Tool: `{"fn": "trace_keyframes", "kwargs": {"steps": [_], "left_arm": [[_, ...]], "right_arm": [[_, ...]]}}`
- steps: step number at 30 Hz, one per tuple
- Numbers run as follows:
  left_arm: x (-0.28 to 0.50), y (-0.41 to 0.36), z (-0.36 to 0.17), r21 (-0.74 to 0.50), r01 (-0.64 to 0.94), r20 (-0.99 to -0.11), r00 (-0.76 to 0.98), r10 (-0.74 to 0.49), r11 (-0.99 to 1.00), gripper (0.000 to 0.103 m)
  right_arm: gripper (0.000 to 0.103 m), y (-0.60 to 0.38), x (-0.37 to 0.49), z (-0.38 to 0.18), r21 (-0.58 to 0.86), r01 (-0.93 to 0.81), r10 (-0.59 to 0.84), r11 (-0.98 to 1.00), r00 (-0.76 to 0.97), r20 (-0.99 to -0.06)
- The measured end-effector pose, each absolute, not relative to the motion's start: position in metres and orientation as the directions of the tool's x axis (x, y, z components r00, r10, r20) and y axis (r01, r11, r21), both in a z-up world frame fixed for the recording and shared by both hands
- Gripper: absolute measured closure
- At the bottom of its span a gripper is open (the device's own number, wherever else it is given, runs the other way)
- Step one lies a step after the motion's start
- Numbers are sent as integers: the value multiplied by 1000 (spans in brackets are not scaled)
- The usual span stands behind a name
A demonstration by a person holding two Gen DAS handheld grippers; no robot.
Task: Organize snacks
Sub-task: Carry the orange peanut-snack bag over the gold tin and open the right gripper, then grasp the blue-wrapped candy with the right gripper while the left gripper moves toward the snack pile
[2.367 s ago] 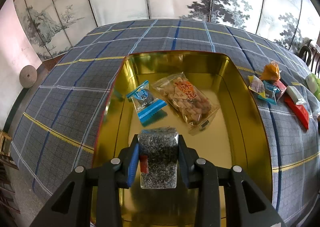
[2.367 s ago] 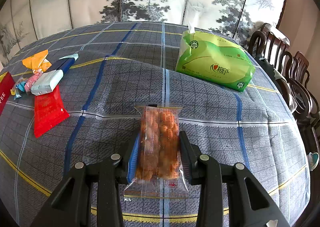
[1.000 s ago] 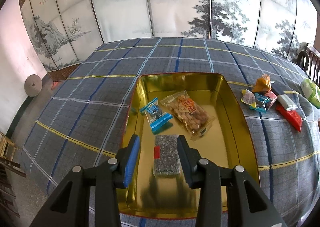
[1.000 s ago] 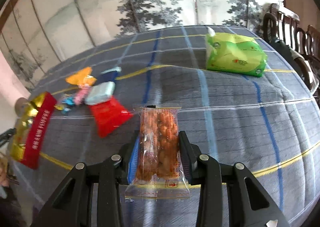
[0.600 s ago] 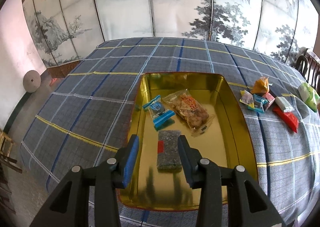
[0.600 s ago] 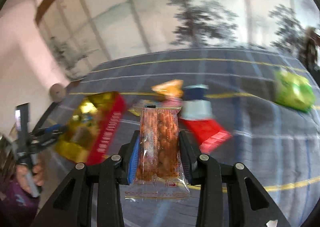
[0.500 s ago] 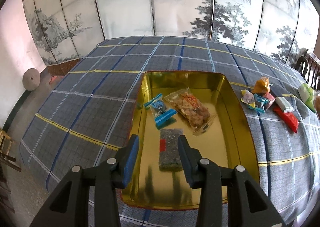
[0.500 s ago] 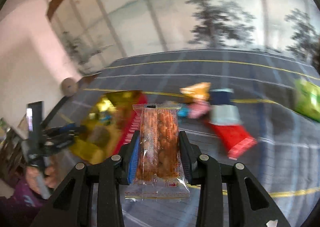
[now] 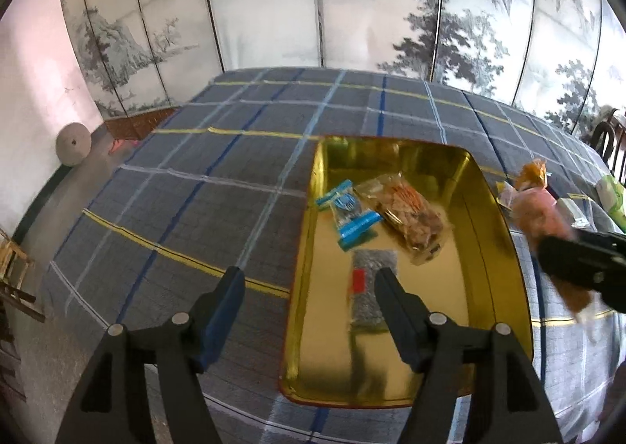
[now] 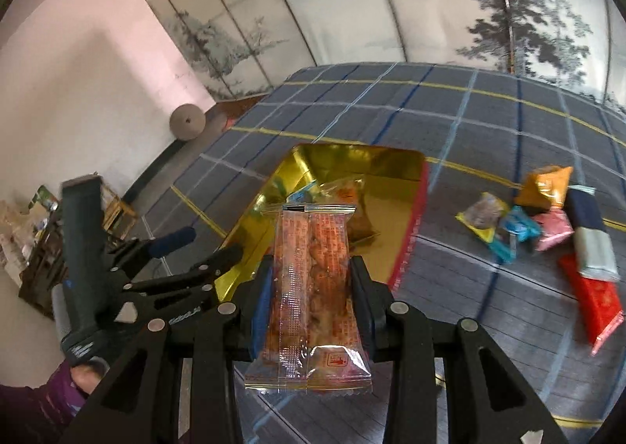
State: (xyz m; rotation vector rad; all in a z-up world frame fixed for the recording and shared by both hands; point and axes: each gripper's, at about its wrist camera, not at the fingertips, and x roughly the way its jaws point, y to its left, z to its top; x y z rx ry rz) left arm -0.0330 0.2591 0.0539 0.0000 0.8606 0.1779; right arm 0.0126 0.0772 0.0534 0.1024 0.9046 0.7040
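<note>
A gold tray [image 9: 497, 217] with a red outer rim lies on the plaid tablecloth. It holds a blue packet [image 9: 350, 215], a clear bag of orange crackers [image 9: 407, 211] and a dark seaweed bar [image 9: 369, 287]. My left gripper [image 9: 309, 303] is open and empty, above the tray's near left edge. My right gripper [image 10: 311, 279] is shut on a clear pack of orange snacks [image 10: 313, 271], held above the tray's [image 10: 411, 232] near end. It shows blurred in the left wrist view [image 9: 547, 232] at the tray's right side.
Several loose snacks lie on the cloth right of the tray: an orange bag [image 10: 547, 185], a yellow packet [image 10: 483, 215], a pink one [image 10: 555, 232], a red packet [image 10: 594, 299]. A green tissue pack [image 9: 612, 201] sits far right. A painted folding screen stands behind the table.
My left gripper opened, left the seaweed bar in the tray and drew back to the left. My right gripper carried the orange snack pack from the table's right over to the tray.
</note>
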Motion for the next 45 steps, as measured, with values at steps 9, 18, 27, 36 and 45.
{"fn": "trace_keyframes", "kwargs": {"steps": [9,18,27,36,45], "left_arm": [[-32,274,53,47,-181,-778,610,149,982,31],[-36,287,54,-41,-196,-796,599,87,980,31],[-38,283,53,-61,-186,-799,598,64,981,31],[-42,275,59,-24,-156,-787,613,77,988,31],[-41,256,64,-66,-103,-785,619,11,992,31]], "right_arm": [[68,101,24,32,348,-517,573,782,376,-728],[68,112,34,20,350,-512,565,785,357,-744],[67,119,35,14,349,-521,569,779,352,-743],[65,46,28,39,284,-507,541,814,484,-688],[64,-20,67,32,115,-485,384,867,502,-775]]}}
